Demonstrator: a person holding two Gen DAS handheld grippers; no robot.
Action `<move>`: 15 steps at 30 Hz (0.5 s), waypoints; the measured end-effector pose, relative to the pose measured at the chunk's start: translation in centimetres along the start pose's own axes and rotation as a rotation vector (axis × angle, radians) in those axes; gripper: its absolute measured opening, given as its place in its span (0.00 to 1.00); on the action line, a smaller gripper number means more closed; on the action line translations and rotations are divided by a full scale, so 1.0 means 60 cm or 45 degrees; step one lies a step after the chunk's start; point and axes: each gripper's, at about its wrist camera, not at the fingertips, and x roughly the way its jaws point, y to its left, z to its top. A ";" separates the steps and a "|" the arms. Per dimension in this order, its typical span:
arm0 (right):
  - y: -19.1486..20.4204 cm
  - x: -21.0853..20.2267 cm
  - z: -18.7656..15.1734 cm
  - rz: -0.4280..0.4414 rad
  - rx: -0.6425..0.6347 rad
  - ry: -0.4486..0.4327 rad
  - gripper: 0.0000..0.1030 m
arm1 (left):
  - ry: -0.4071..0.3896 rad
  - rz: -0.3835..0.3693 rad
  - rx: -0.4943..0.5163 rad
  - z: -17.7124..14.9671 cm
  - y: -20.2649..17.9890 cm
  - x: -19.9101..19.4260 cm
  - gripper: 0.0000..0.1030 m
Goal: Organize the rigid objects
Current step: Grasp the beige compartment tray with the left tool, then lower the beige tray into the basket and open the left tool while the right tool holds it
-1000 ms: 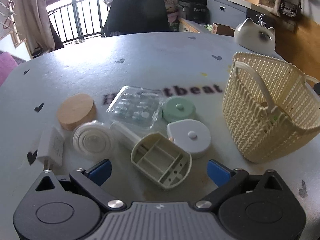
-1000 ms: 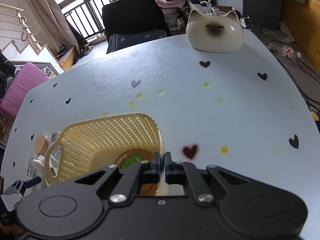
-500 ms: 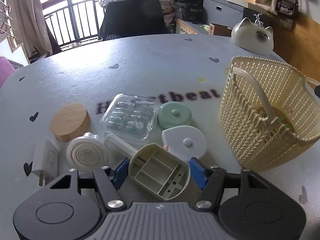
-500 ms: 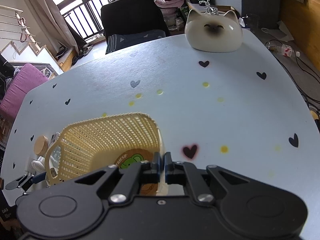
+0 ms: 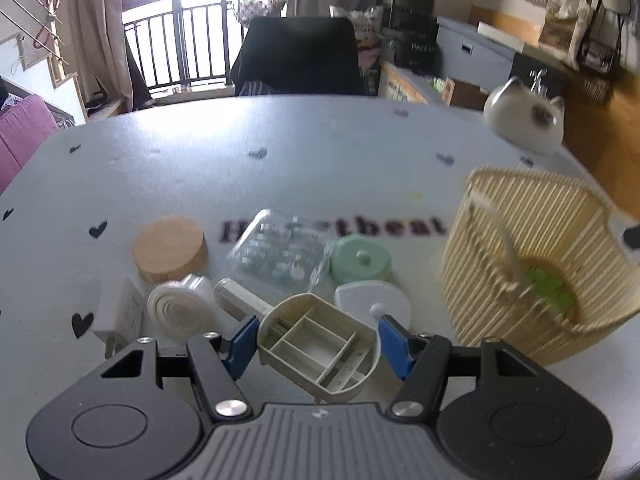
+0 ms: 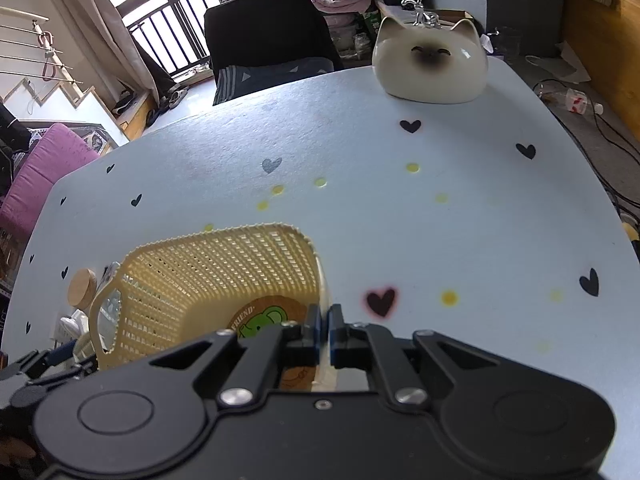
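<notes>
The beige divided tray (image 5: 318, 346) lies on the grey table (image 5: 280, 160), at the near edge of the group of small things, and it sits between the two blue pads of the left gripper (image 5: 318, 344). It looks like hard, thin moulded plastic with inner partitions, so I judge it to be light and stiff, not fragile, but rather smooth; the pads should press on its two outer side walls, near the middle of its length, because a hold near one end could let it turn. The jaws stand apart, one pad on each side of the tray; the left pad seems to touch the wall or nearly so, and a small gap still shows at the right pad, so I do not think the grip is closed yet. The left gripper is low over the table and points forward and a little downward. Just behind the tray are a white tube (image 5: 240, 300), a white round case (image 5: 374, 304) and a green round case (image 5: 360, 258). The woven basket (image 5: 532, 220) stands to the right, near. The right gripper (image 6: 323, 330) is above the basket (image 6: 208, 256), its jaws pressed together on the basket's near rim, as if it steadies it.
</notes>
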 end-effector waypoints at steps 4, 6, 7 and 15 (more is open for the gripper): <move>0.000 0.000 0.000 0.001 -0.001 0.000 0.04 | -0.063 -0.016 -0.003 0.021 -0.009 -0.030 0.63; 0.000 0.001 0.000 0.002 -0.001 0.000 0.04 | -0.111 -0.040 0.001 0.035 -0.017 -0.050 0.63; 0.000 0.001 0.000 0.003 -0.002 0.000 0.04 | -0.134 -0.057 0.006 0.042 -0.022 -0.060 0.63; 0.000 0.001 0.000 0.007 -0.001 0.000 0.04 | -0.233 -0.336 0.162 0.079 -0.101 -0.108 0.64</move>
